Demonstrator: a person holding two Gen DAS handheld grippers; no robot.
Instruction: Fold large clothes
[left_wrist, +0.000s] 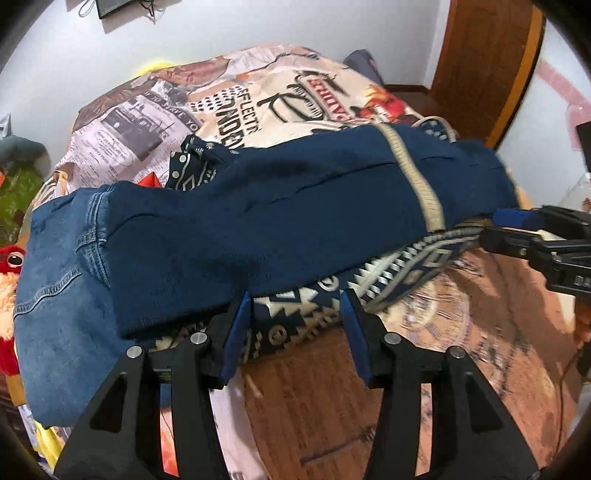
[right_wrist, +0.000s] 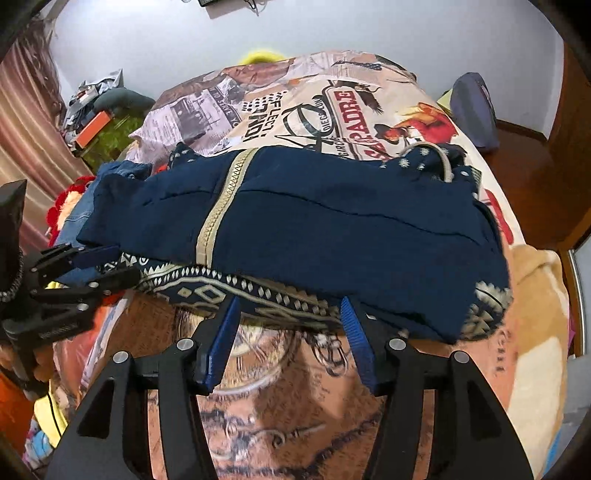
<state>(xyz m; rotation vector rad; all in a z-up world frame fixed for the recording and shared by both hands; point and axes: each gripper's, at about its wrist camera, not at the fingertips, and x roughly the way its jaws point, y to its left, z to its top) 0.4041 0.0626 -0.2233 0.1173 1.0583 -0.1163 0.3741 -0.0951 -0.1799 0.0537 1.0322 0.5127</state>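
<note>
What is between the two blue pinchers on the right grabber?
In the right wrist view, the right gripper stands open; only the patterned edge of the folded navy garment and the printed bedspread show there.

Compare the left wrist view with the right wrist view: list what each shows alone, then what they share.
Left wrist only: a red plush toy with a big eye at the left edge and the broad faded panel of the blue denim garment.
Right wrist only: a pinkish-brown curtain and an orange box on the floor.
Shared: the folded navy garment with a beige patterned band on the printed bedspread, with the left gripper and right gripper both open, nothing between the pads.
</note>
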